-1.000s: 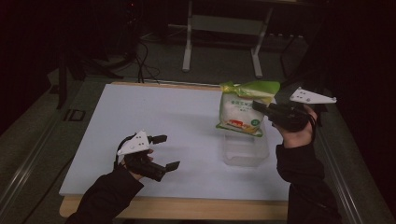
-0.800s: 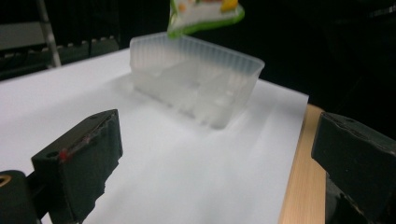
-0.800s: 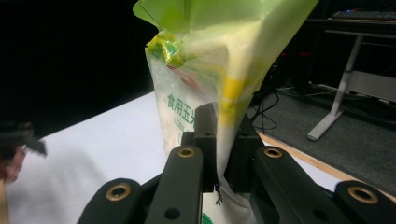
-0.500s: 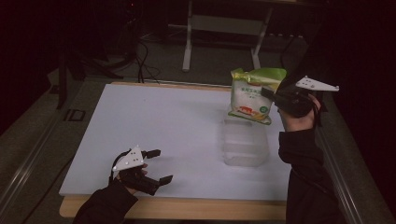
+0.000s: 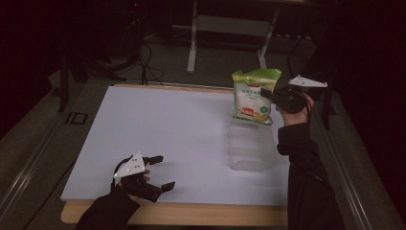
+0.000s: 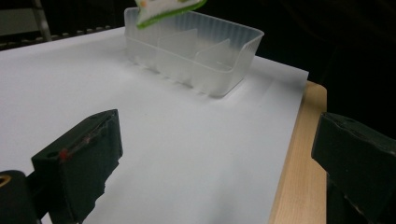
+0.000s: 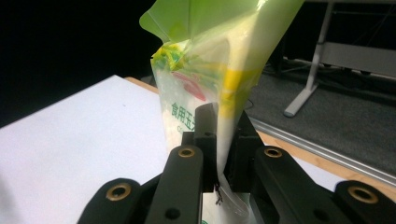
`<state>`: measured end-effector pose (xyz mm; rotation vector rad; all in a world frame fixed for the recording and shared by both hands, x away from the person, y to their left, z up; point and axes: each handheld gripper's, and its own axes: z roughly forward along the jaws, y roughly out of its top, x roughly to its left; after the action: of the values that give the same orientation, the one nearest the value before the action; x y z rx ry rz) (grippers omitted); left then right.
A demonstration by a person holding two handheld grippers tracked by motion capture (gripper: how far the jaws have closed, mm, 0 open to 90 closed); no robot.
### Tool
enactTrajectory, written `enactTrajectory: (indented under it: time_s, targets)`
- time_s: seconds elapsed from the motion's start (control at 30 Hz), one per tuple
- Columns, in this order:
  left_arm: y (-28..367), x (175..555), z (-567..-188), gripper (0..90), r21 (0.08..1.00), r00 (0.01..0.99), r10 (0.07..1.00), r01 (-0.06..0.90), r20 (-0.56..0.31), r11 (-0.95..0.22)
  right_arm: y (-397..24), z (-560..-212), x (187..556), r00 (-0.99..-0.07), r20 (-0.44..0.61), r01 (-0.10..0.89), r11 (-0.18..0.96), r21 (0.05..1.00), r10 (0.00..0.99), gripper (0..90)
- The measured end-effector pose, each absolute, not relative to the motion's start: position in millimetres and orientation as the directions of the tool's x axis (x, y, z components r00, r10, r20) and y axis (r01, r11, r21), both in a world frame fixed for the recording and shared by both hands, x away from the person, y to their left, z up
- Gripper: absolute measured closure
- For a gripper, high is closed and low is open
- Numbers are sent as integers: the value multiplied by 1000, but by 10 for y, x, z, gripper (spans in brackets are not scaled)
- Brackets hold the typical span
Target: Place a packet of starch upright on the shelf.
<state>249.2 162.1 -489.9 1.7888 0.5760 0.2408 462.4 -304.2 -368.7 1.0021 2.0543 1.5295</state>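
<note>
Green-and-white plastic pouch (image 5: 253, 96), printed and part filled with a pale powder or grain, hangs in the air at the upper right of the high view, gripped at its side by the right gripper (image 5: 270, 98), whose jaws are pressed together on the film; the right gripper view shows the pouch (image 7: 210, 84) pinched between the two black pads. Directly below and slightly nearer the camera stands a clear plastic container (image 5: 252, 146) with inner dividers, resting on the white tabletop (image 5: 167, 124) at right of centre. Seen from the left gripper view, the container (image 6: 196, 51) appears empty and the pouch's lower edge hangs above its far rim without touching it. The left gripper (image 5: 159, 172) rests low at the lower left of the high view, near the wooden front edge, its jaws spread wide with nothing between them. Judged from this arrangement, the pick-up is complete; lowering the pouch into the container and releasing it remain to be done.
</note>
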Motion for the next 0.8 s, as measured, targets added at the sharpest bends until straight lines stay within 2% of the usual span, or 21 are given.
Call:
enactTrajectory:
  time_s: [0.43,0.8]
  targets:
    - [1615,2505,-4949,24,944,863,485,267,-144,-195,-3017,-4164,4847,-669,180,412,157,898,721,852]
    - [1607,2509,-4963,24,940,864,480,276,-152,-199,-3172,-4289,4845,-654,238,466,135,874,718,847]
